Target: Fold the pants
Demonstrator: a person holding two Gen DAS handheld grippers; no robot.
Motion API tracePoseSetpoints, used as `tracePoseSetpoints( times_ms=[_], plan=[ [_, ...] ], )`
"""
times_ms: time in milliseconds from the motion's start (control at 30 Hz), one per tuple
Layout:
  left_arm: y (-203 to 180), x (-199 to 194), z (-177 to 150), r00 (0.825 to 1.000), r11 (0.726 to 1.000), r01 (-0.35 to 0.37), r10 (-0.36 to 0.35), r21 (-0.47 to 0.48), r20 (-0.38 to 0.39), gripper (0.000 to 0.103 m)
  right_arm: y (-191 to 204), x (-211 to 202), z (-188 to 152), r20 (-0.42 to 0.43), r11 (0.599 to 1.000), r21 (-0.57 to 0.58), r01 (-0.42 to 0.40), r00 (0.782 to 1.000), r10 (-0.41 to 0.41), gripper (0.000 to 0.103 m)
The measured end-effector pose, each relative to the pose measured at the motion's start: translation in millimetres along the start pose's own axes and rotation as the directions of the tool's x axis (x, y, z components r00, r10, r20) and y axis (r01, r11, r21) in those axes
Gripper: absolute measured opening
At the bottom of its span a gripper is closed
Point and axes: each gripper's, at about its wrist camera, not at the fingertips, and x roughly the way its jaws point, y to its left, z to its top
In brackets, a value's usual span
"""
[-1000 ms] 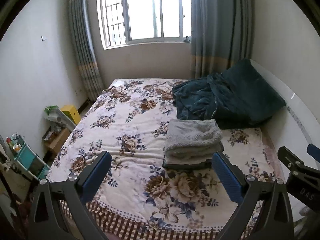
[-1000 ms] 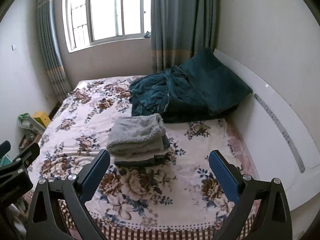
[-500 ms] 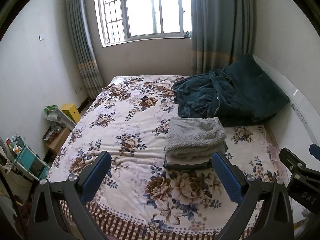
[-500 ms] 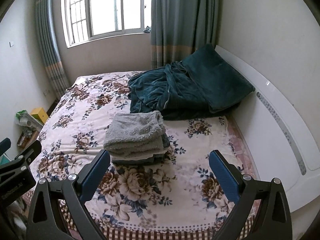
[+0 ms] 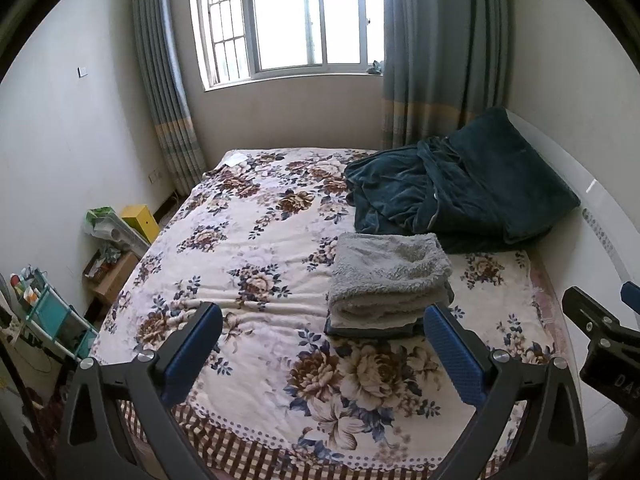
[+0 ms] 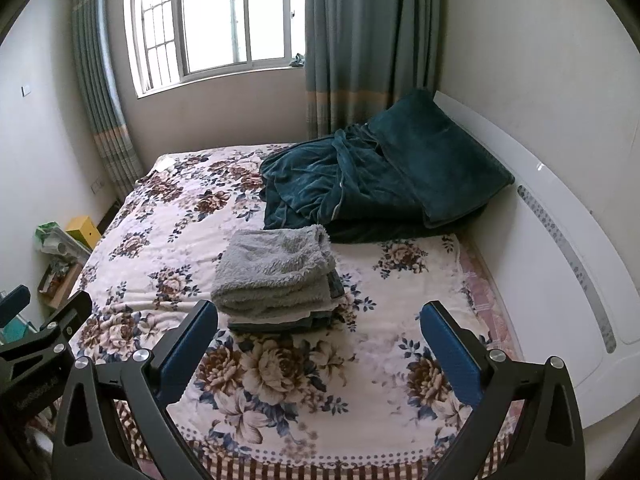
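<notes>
Folded grey fleece pants (image 5: 386, 276) lie on top of a small stack of folded clothes on the floral bedspread (image 5: 256, 248), right of the bed's middle. They also show in the right wrist view (image 6: 276, 270). My left gripper (image 5: 324, 344) is open and empty, held above the bed's near edge, short of the stack. My right gripper (image 6: 320, 340) is open and empty, also back from the stack. Each gripper shows at the edge of the other's view.
A crumpled dark teal blanket (image 5: 452, 184) and pillow lie at the bed's far right against a white headboard (image 6: 560, 240). A yellow box (image 5: 140, 220), boxes and a teal rack (image 5: 52, 320) stand on the floor left of the bed. A curtained window (image 5: 288, 20) is behind.
Both grippers have drawn back and risen a little from the bed; the stack of clothes sits lower and smaller between the fingers. Both stay open.
</notes>
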Motion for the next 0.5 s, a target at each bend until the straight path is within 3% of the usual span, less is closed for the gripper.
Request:
tracePoseSetpoints(
  times_ms=[500],
  plan=[
    [-0.6,-0.3,-0.3,1.0,1.0,-0.003,0.003,-0.001,0.005,0.103,0.7,2.4,-2.8,-0.008,1.0,0.006,-0.011,1.0,0.011,0.103]
  ],
)
